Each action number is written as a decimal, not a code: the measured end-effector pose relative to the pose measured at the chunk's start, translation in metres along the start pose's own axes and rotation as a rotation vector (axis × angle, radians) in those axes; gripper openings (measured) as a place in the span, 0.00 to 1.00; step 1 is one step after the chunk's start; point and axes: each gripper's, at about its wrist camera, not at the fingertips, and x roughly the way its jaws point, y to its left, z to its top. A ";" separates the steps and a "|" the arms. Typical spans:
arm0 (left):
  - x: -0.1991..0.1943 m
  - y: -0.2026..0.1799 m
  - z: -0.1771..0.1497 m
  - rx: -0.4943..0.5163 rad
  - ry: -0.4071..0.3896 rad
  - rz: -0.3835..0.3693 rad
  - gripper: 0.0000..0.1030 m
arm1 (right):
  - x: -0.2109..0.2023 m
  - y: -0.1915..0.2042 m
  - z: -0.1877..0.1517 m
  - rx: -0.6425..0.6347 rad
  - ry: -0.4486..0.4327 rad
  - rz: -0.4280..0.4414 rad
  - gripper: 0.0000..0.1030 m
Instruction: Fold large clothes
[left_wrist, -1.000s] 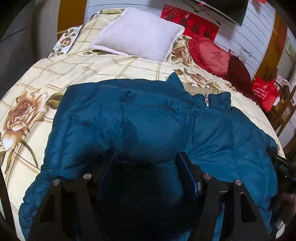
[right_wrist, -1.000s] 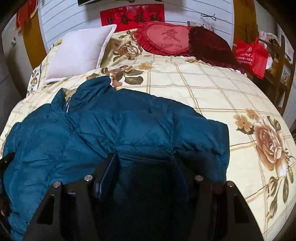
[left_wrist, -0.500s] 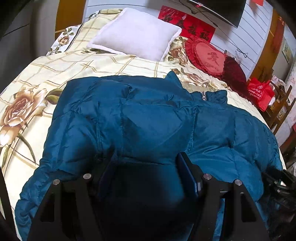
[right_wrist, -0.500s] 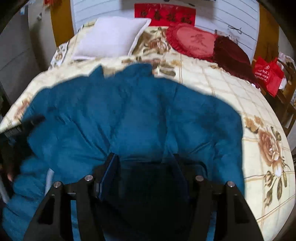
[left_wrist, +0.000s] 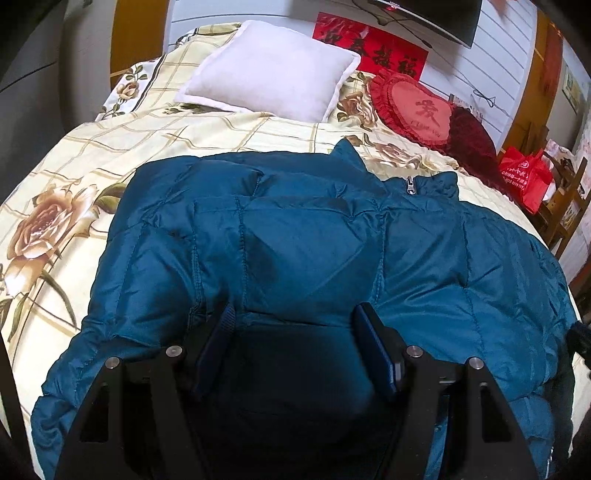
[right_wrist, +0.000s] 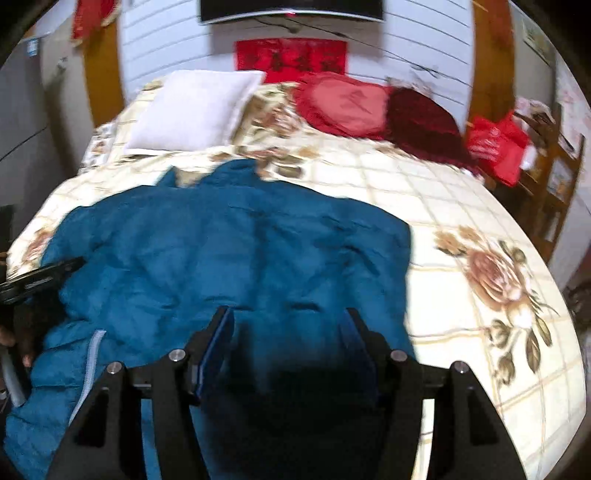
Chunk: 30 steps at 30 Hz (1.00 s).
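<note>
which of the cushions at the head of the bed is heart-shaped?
The red cushion with the frilled edge, between the square white pillow and the dark maroon cushion.

Two wrist fisheyes, close above the jacket (left_wrist: 314, 251), facing the headboard wall (shared: bed (right_wrist: 461, 206), pillows).

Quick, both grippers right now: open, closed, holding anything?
Left gripper: jaws apart with the blue jacket bunched between them; a firm grip cannot be told.
Right gripper: jaws apart over the jacket; the view is blurred, so a grip cannot be told.
</note>
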 end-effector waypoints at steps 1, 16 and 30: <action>0.000 -0.001 0.000 0.002 -0.001 0.002 0.78 | 0.008 -0.003 -0.003 0.005 0.023 -0.003 0.62; -0.017 -0.001 -0.008 0.010 0.009 0.020 0.78 | -0.015 0.008 -0.010 -0.033 0.016 -0.036 0.62; -0.061 0.014 -0.022 -0.007 0.018 0.050 0.78 | -0.025 0.014 -0.025 -0.012 0.067 0.000 0.64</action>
